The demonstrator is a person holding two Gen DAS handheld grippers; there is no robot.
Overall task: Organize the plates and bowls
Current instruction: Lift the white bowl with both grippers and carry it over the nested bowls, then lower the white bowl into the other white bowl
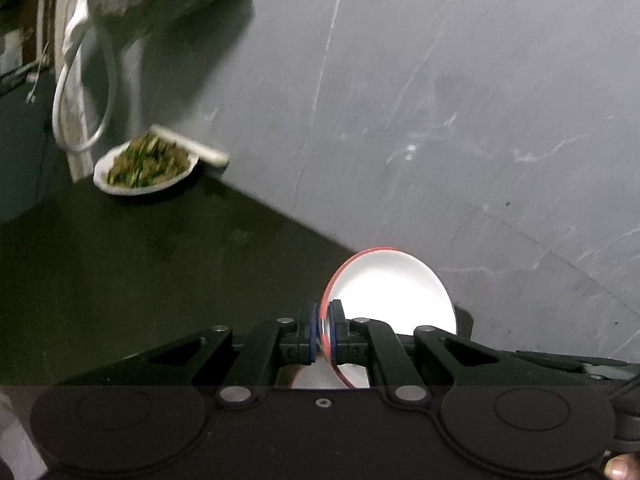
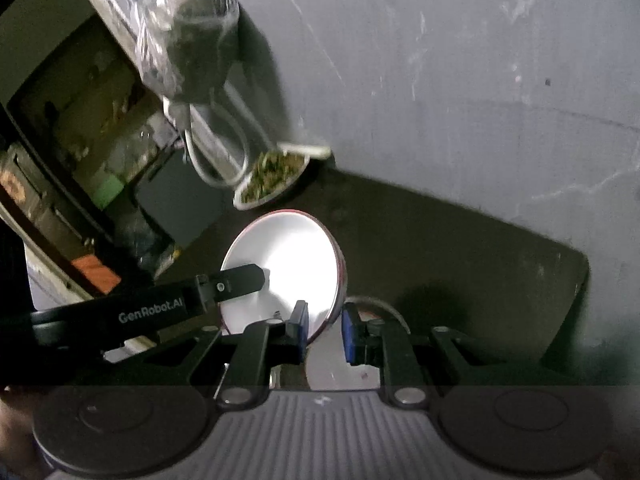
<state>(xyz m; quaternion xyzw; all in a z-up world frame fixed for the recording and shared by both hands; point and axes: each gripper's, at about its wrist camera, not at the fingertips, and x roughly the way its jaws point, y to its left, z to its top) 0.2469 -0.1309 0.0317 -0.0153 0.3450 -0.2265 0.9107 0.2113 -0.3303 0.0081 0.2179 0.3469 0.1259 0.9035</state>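
Note:
A white bowl with a red rim [image 1: 392,292] is tipped on its edge above the dark counter [image 1: 140,264]. My left gripper [image 1: 323,330] is shut on its rim, blue pads pinching either side. In the right wrist view the same bowl [image 2: 296,256] faces the camera, and the left gripper's finger [image 2: 240,278] reaches in from the left onto it. My right gripper [image 2: 324,330] is open, its two blue pads standing either side of the bowl's lower rim without pinching it. A curved rim of another dish [image 2: 384,305] shows partly behind the right pad.
A white dish of green vegetables [image 1: 146,168] [image 2: 272,178] sits at the counter's far corner against the grey wall [image 1: 480,100], with a pale stick [image 1: 192,145] across it. A plastic bag [image 2: 192,40] and a white cable loop [image 1: 80,100] hang above it. Cluttered shelves [image 2: 80,120] lie left.

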